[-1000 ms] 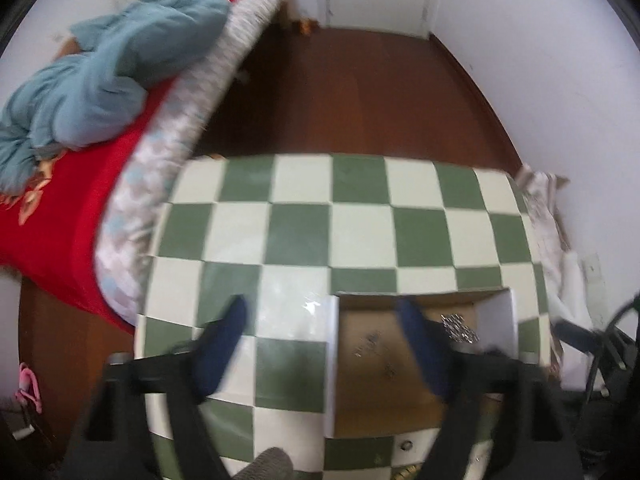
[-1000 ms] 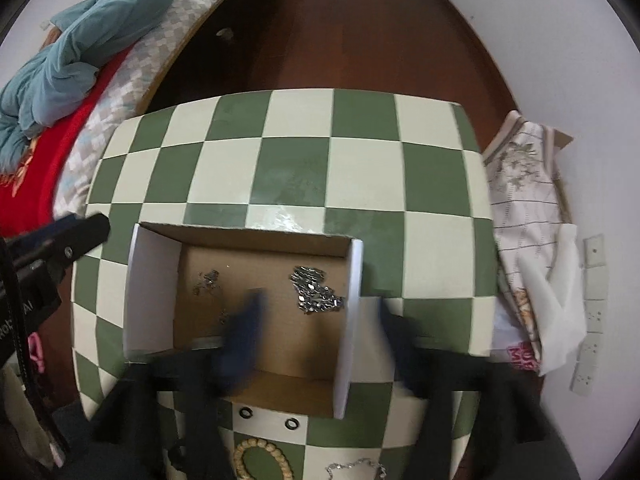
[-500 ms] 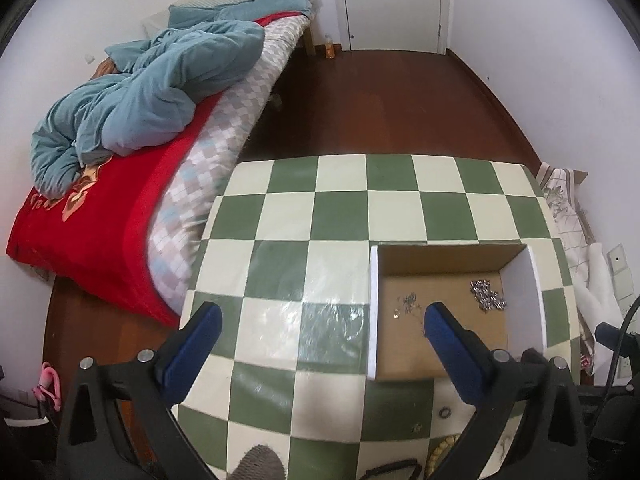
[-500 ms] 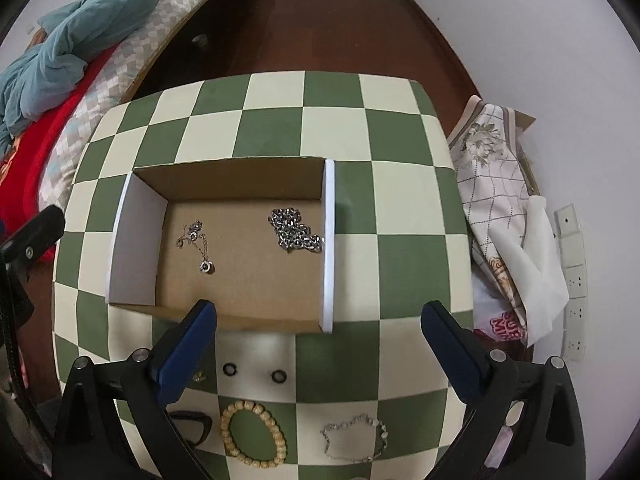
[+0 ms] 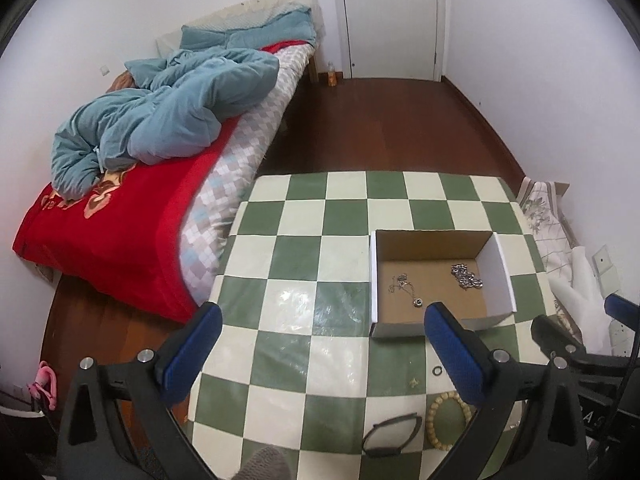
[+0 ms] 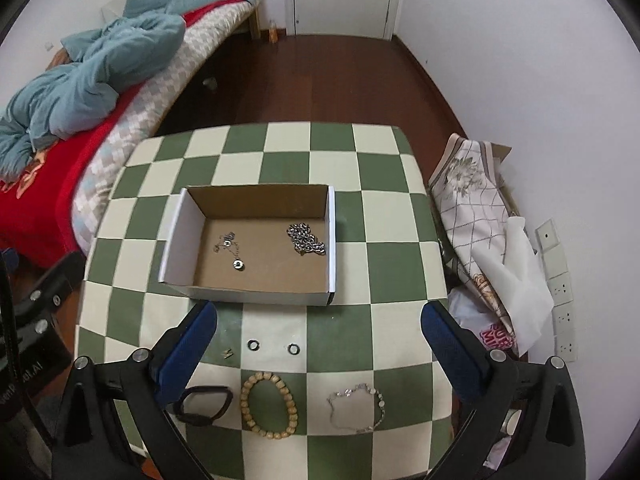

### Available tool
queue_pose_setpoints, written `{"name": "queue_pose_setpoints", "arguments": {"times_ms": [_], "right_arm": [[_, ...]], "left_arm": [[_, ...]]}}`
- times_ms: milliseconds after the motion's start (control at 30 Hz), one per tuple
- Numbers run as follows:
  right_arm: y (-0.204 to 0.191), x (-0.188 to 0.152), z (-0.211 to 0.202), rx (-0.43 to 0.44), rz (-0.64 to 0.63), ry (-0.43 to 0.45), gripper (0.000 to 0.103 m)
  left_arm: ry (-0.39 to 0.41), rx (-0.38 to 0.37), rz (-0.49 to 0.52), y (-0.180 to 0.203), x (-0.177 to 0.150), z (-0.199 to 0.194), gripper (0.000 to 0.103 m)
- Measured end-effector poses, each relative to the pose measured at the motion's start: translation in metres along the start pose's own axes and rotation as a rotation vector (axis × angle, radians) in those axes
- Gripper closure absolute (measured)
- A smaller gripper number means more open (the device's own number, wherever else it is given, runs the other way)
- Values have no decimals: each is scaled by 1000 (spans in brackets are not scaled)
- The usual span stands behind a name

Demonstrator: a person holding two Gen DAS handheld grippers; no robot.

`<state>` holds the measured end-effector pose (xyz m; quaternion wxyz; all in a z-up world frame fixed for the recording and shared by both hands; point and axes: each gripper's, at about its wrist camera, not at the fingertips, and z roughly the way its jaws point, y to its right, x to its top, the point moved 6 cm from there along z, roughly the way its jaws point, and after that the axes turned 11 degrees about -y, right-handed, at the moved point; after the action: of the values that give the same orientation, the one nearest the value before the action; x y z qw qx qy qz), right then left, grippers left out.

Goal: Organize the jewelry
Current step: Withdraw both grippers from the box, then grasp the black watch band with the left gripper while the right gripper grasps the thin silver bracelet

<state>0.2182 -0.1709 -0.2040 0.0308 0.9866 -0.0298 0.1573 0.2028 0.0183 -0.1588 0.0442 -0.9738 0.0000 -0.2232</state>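
An open cardboard box [image 6: 182,236] [image 5: 500,272] sits on the green-and-white checked table [image 6: 376,248] [image 5: 304,264]. Inside lie a thin pendant necklace [image 6: 232,250] [image 5: 406,289] and a heavy silver chain [image 6: 305,239] [image 5: 466,277]. In front of the box lie two small dark rings [image 6: 253,345] [image 6: 294,348], a tiny stud [image 6: 227,354], a black band [image 6: 204,400] [image 5: 392,434], a wooden bead bracelet [image 6: 269,405] [image 5: 446,416] and a silver bracelet [image 6: 358,406]. My right gripper [image 6: 318,330] is open and empty above these pieces. My left gripper [image 5: 320,330] is open and empty, left of the box.
A bed [image 5: 120,216] with a red blanket and a blue quilt stands left of the table. Folded cloth and bags [image 6: 476,216] lie on the floor at the right. Wall sockets [image 6: 560,280] sit beside them. A closed door [image 5: 392,16] is at the back.
Both grippers have pulled back and risen away from the box. The loose jewelry at the table's front edge has come into view. Both stay open and empty.
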Motion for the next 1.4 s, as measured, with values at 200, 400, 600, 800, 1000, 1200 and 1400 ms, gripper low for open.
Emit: {"name": "queue_pose_setpoints", "arguments": {"times_ms": [200, 400, 600, 800, 1000, 1200, 1400], "right_arm": [[0, -14, -37, 13, 11, 73, 0], [8, -37, -58, 50, 37, 97, 0], [45, -79, -17, 37, 118, -12, 0], [89, -119, 63, 37, 225, -176, 21], [102, -135, 127, 35, 245, -276, 37], [93, -139, 151, -6, 183, -272, 80], [116, -135, 157, 13, 230, -240, 102]], "left_arm": [[56, -18, -3, -4, -10, -35, 0], [59, -29, -20, -7, -28, -47, 0], [-29, 11, -2, 2, -60, -14, 0], [-171, 23, 60, 30, -98, 39, 0], [-248, 43, 86, 37, -103, 74, 0], [-283, 15, 111, 41, -94, 93, 0], [-347, -37, 153, 47, -96, 112, 4]]}}
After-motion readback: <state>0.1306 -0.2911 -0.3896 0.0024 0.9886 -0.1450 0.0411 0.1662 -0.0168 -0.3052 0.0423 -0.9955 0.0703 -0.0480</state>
